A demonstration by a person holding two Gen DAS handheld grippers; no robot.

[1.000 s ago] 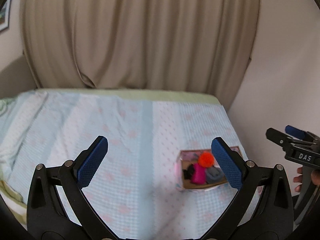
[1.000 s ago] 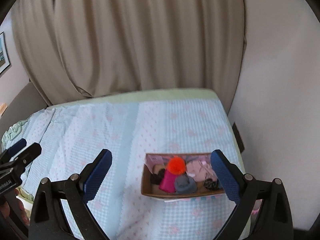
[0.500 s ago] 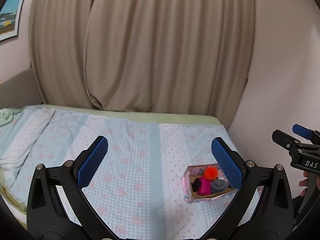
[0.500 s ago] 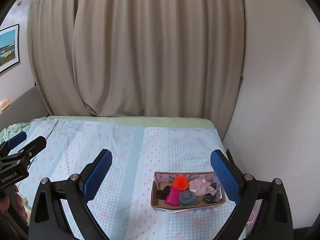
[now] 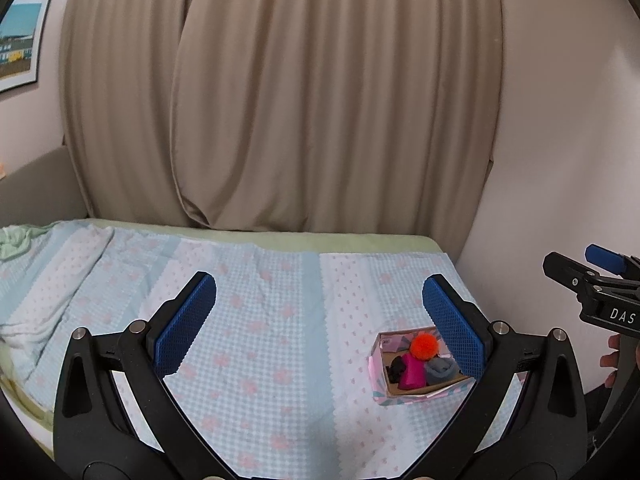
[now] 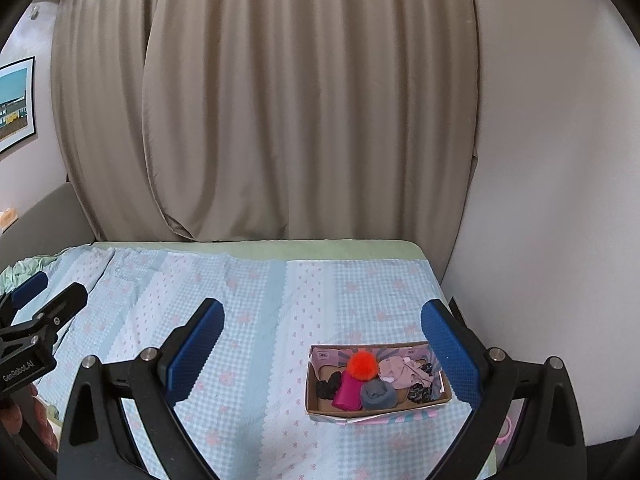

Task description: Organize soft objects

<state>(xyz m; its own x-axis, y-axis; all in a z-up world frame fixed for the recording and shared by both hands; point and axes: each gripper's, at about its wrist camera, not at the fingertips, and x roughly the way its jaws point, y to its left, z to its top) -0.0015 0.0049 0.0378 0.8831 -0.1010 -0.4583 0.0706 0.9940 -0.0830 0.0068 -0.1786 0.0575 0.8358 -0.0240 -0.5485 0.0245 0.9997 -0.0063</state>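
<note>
Both the left gripper (image 5: 320,320) and right gripper (image 6: 326,338) gape wide, empty; only the right view, lower right, shows the box's (image 6: 376,410) pink cloth (image 6: 402,372).

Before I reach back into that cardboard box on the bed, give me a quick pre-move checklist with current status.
1. Left gripper open and empty: ok.
2. Right gripper open and empty: ok.
3. Open cardboard box resting flat on the blue checked bedspread: ok.
4. Orange fluffy pom-pom, magenta rolled cloth and grey rolled sock inside the box: ok.
5. Pale pink crumpled cloth fully inside the box: ok.
6. Small black item in the box's left end, identity: cannot tell.
</note>
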